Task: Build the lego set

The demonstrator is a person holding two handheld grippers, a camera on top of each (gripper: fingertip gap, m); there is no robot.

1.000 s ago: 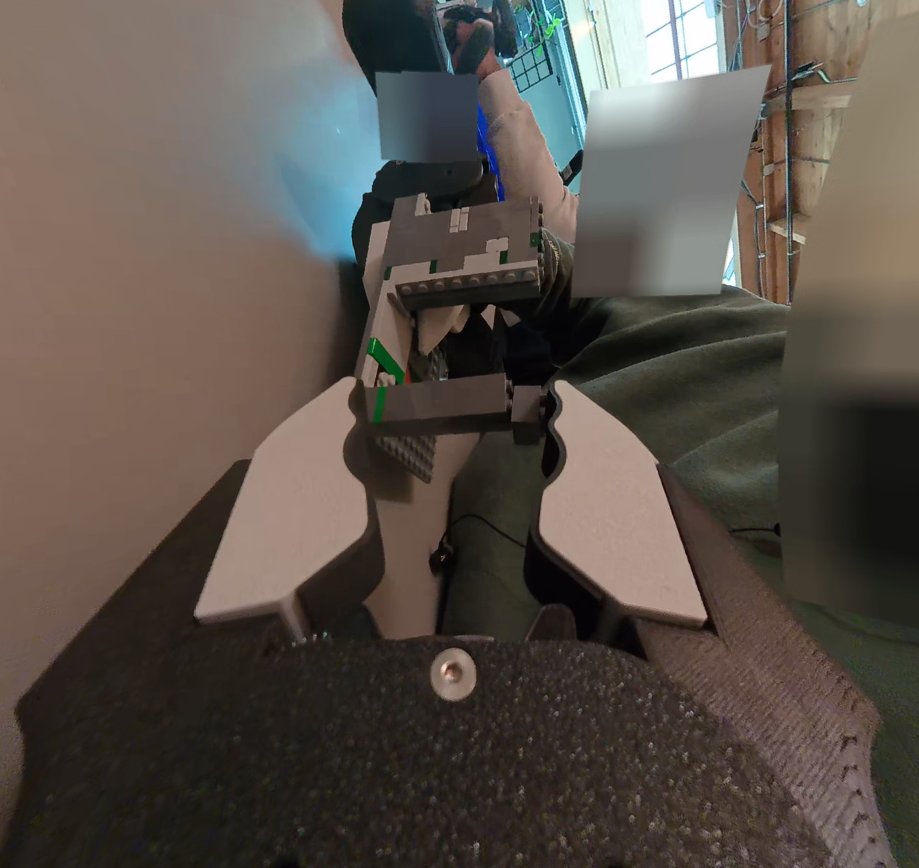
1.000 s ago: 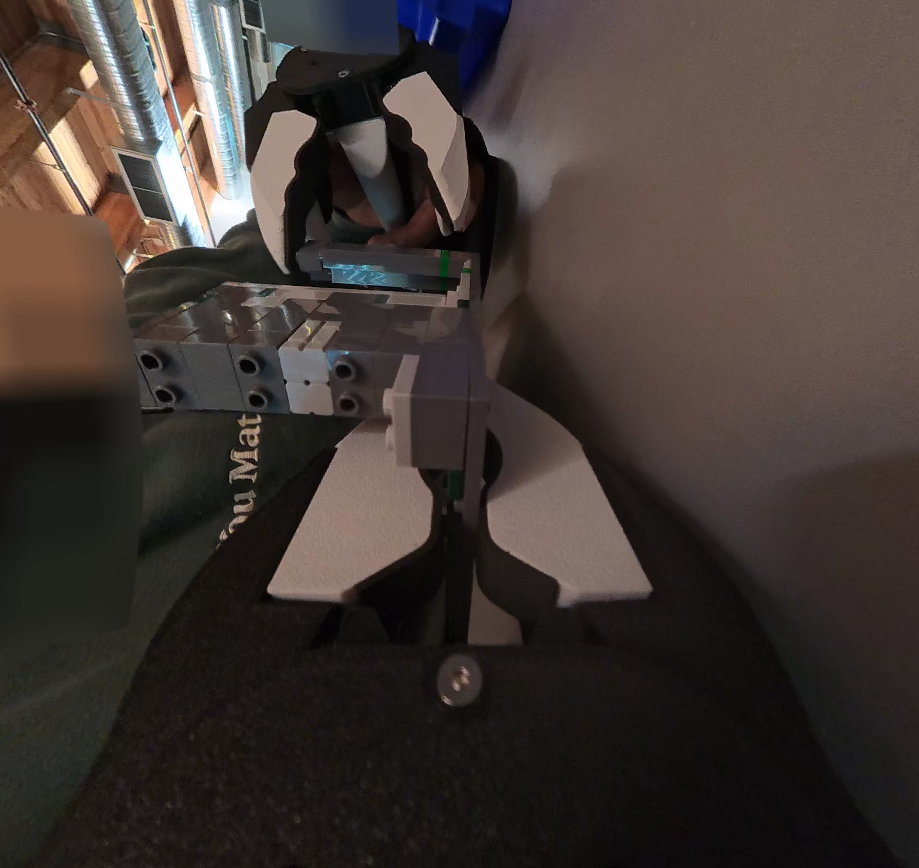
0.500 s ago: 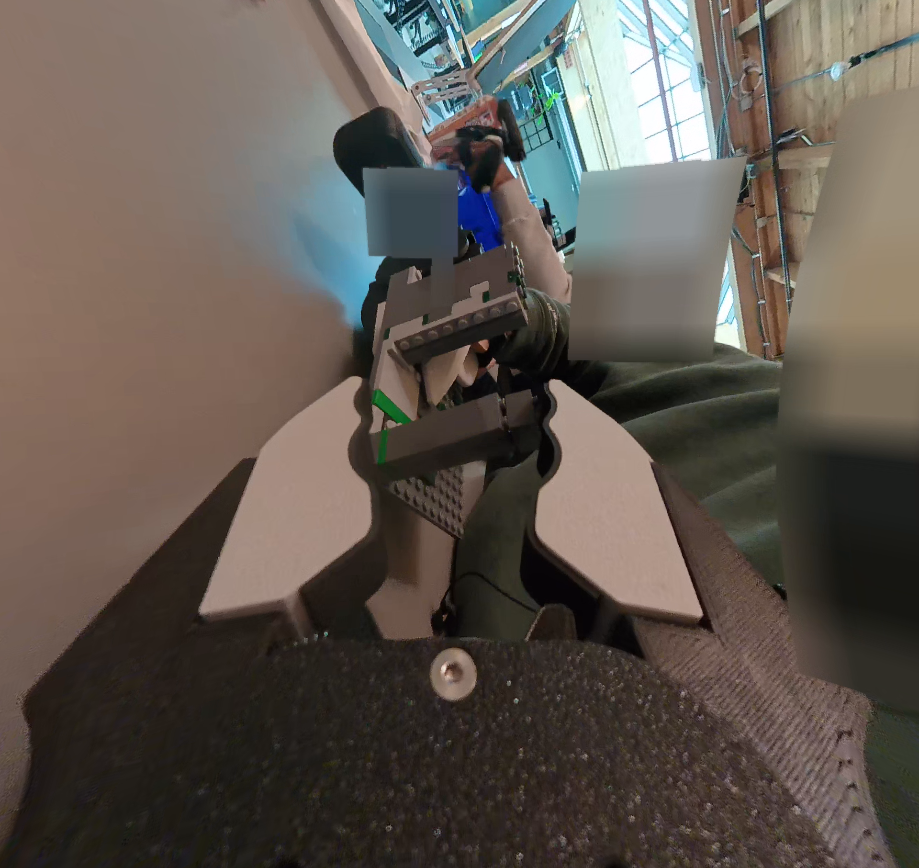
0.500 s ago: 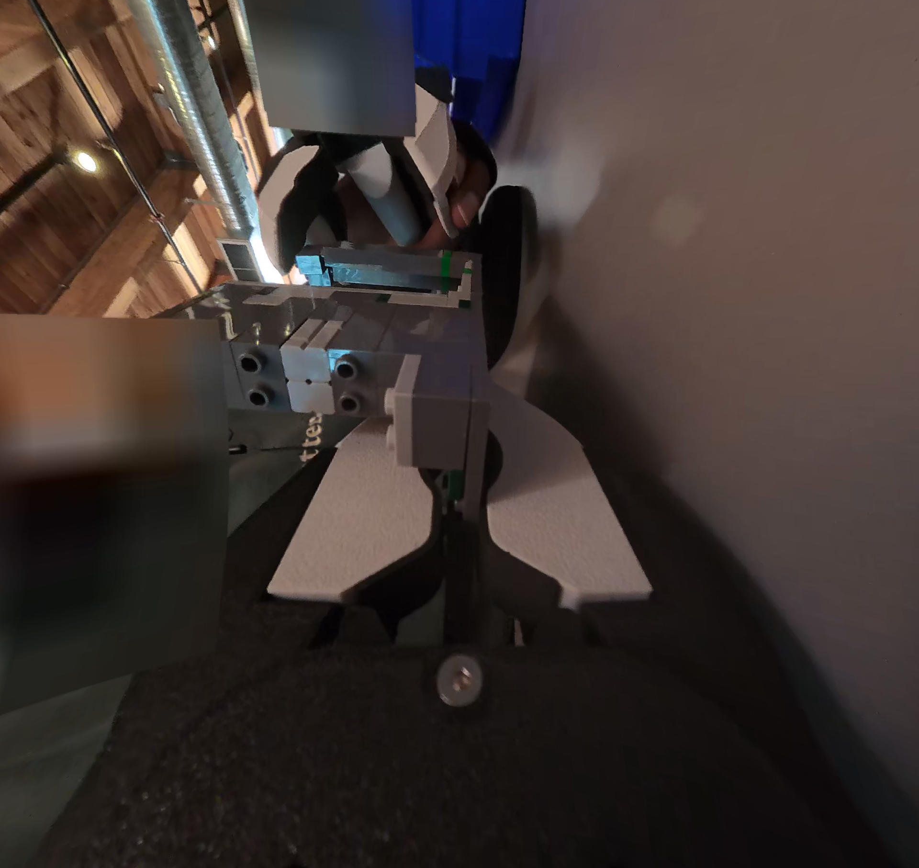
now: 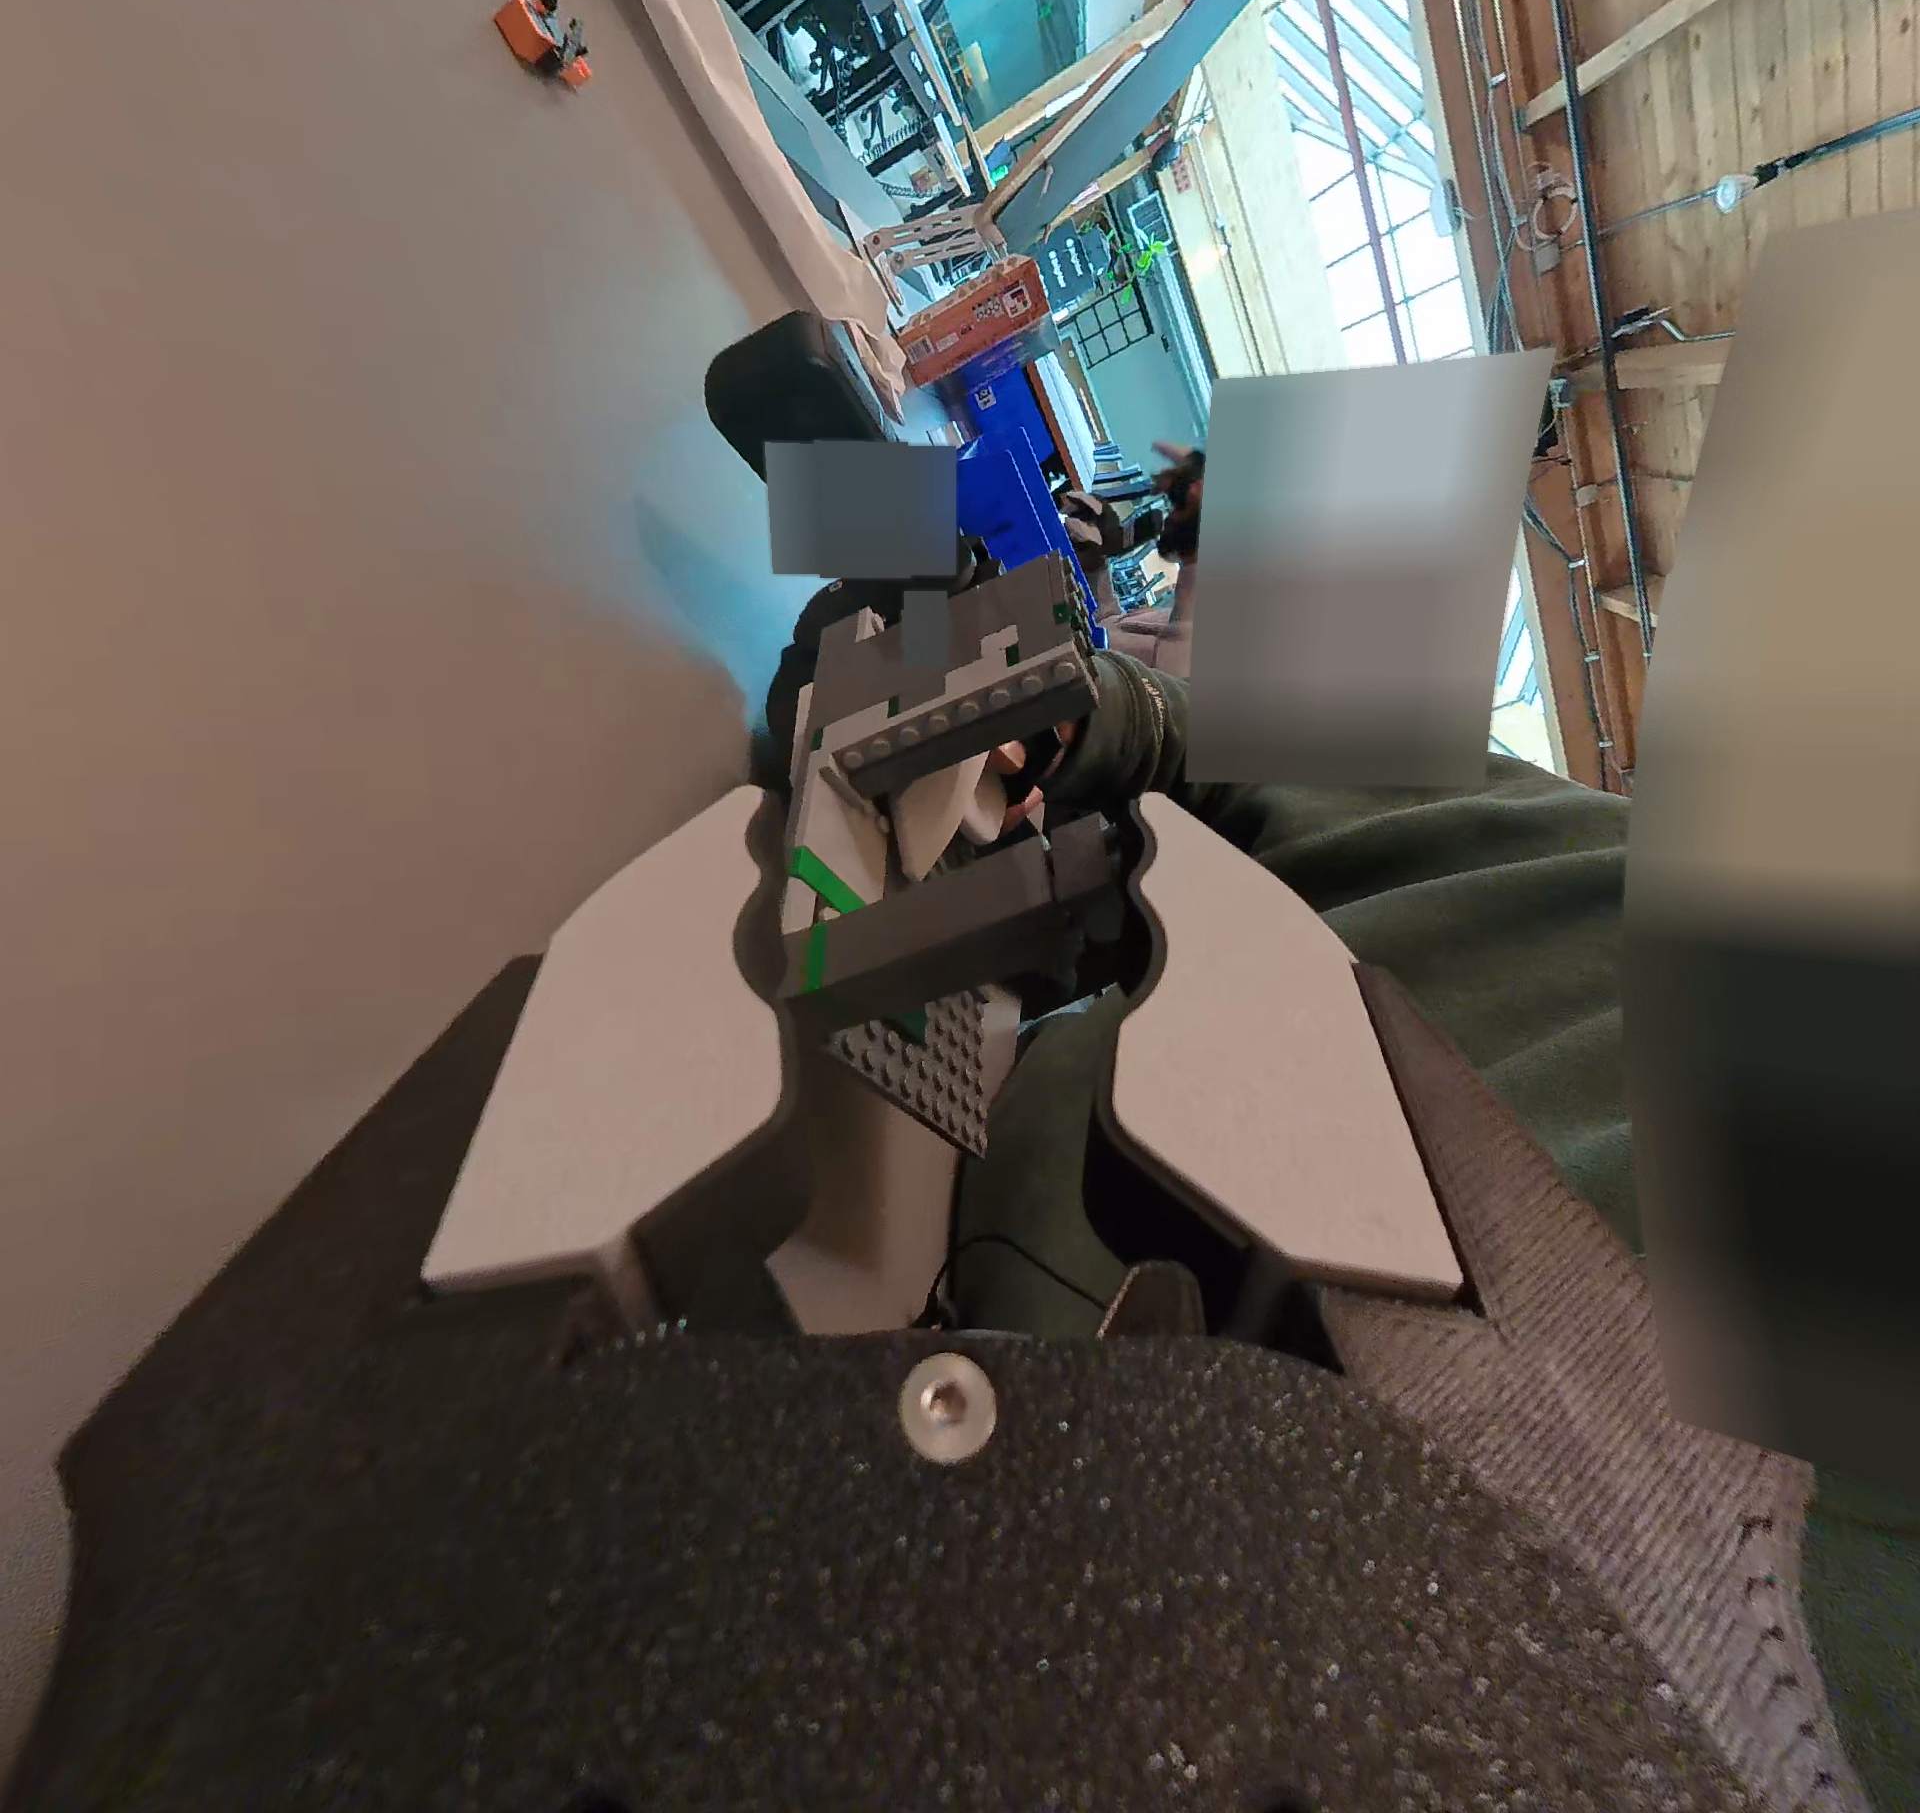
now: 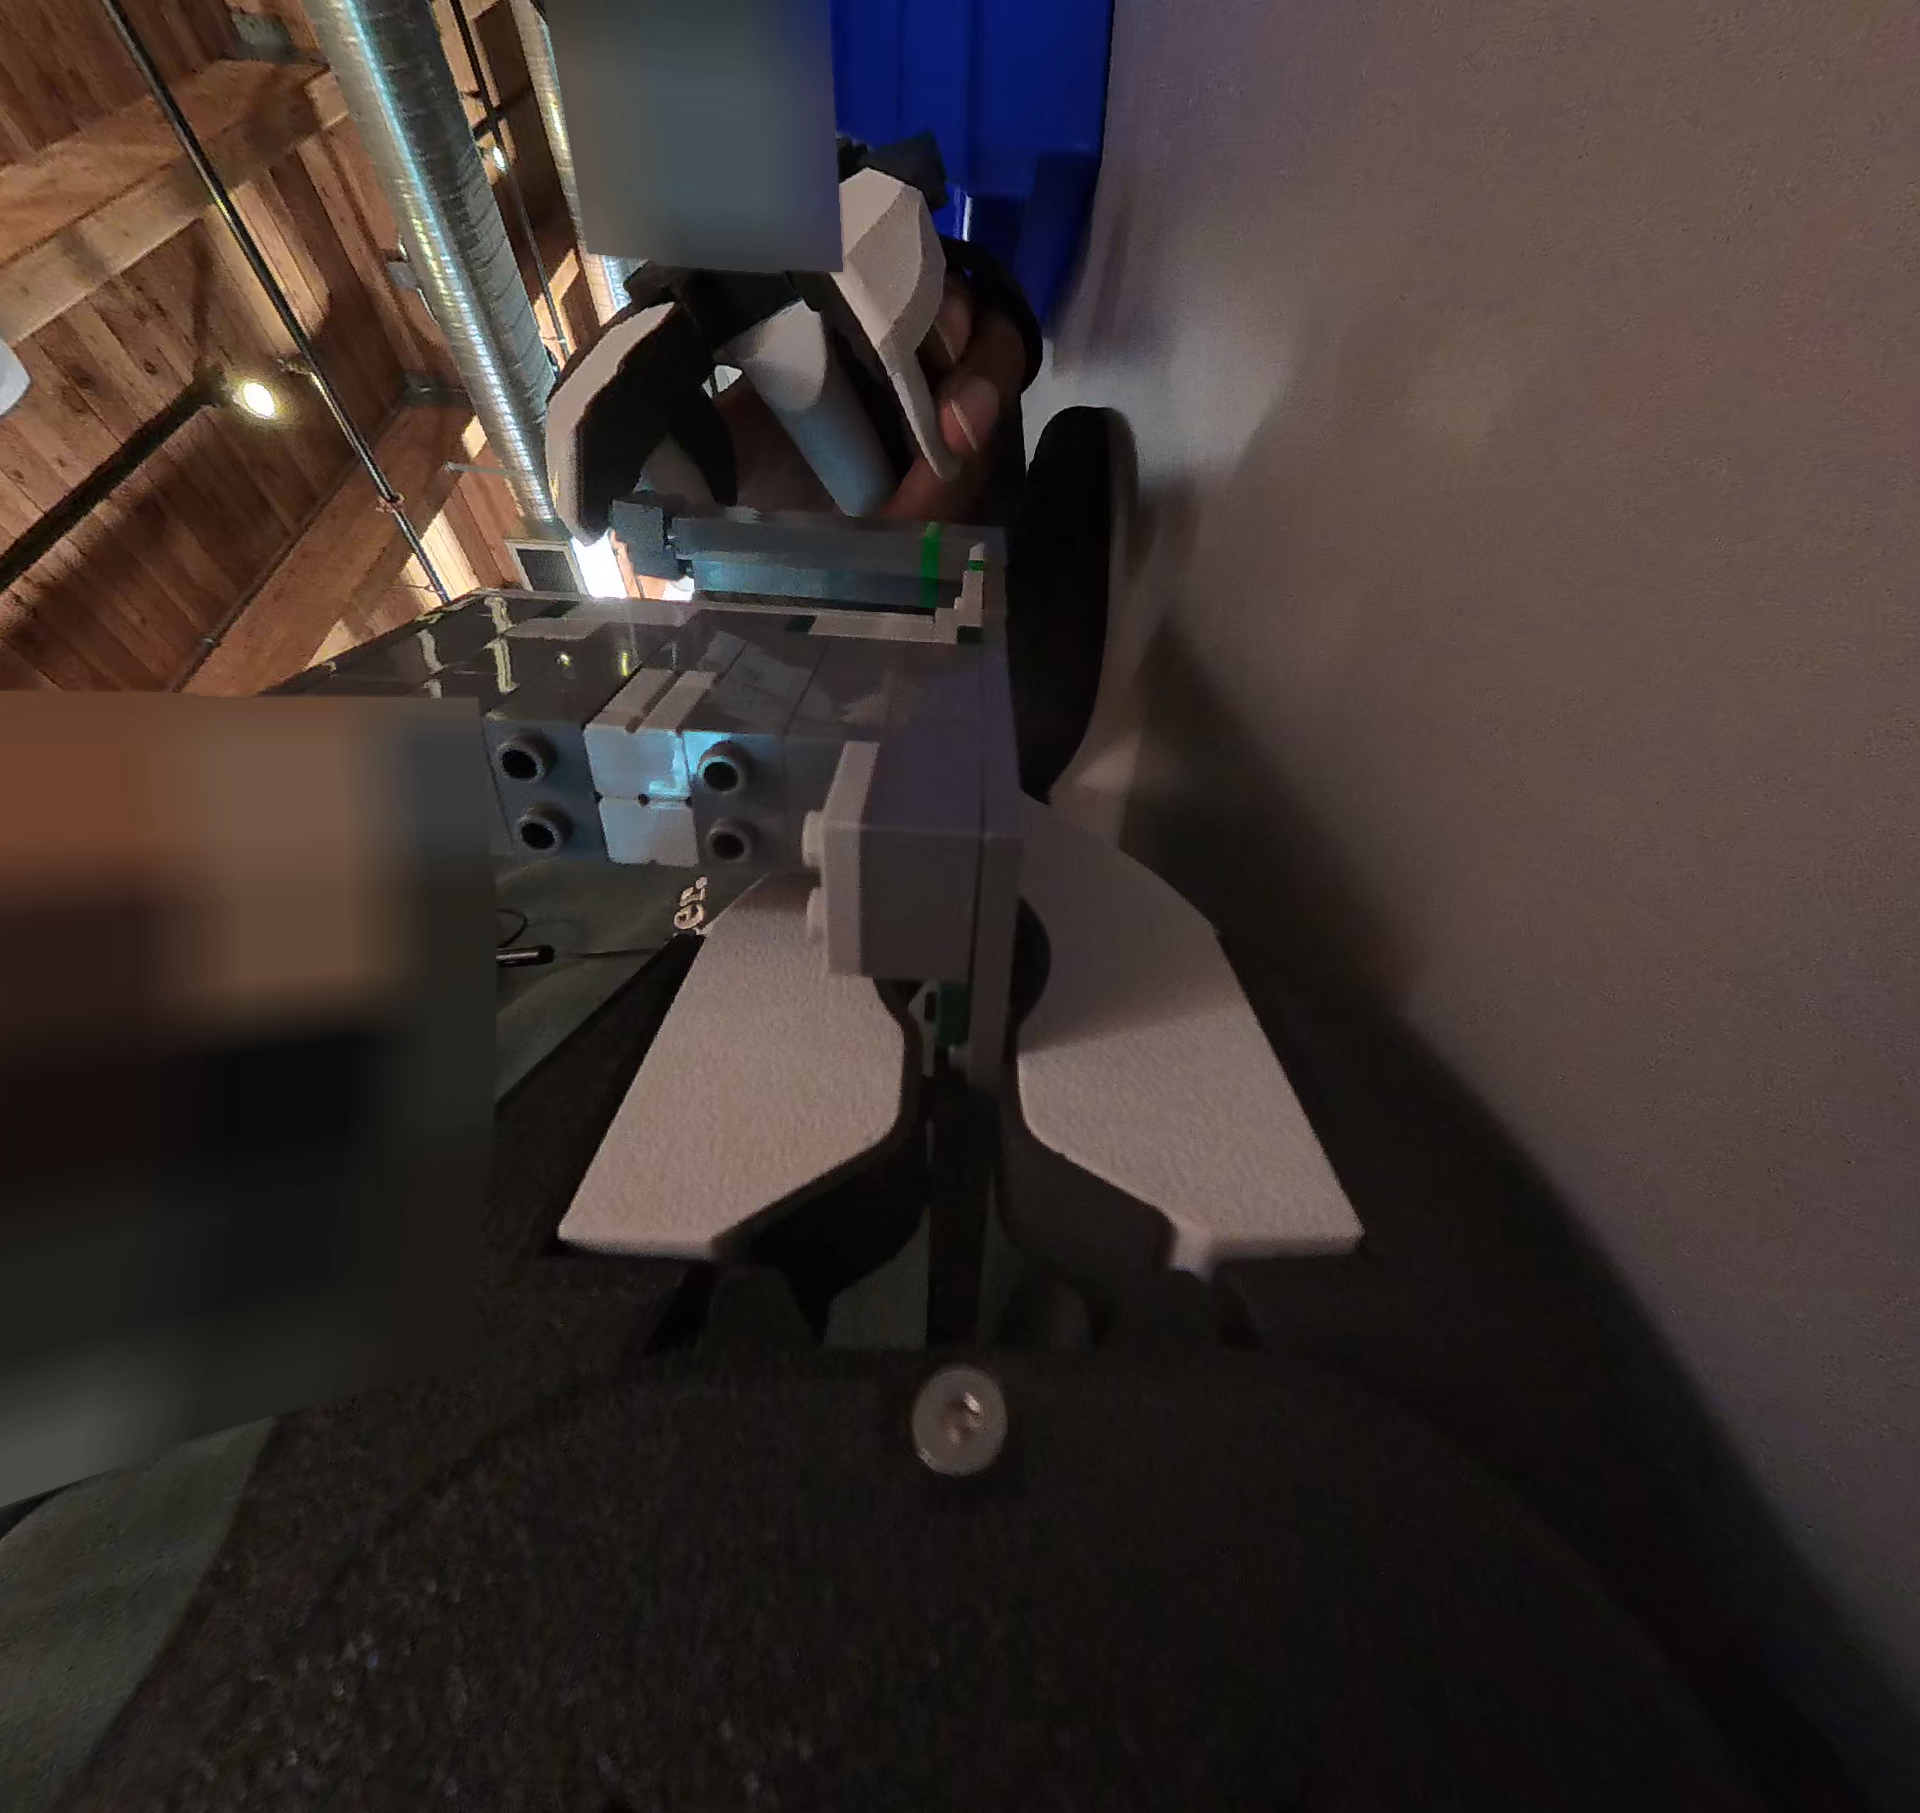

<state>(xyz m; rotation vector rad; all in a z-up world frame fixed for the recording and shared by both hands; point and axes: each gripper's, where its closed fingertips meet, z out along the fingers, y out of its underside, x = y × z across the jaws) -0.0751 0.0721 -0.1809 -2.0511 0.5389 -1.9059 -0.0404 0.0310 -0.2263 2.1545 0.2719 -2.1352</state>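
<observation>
The left gripper (image 5: 940, 916) and right gripper (image 6: 961, 932) each clamp opposite ends of the grey lego build (image 5: 935, 724), held aloft between them; it looks light and rigid but apt to pop apart, best pinched on solid walls, its underside hidden.

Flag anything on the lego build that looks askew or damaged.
Nothing looks broken. The grey lego build is held off the table, tilted, between the left gripper and right gripper, both jaws clamped on it.
</observation>
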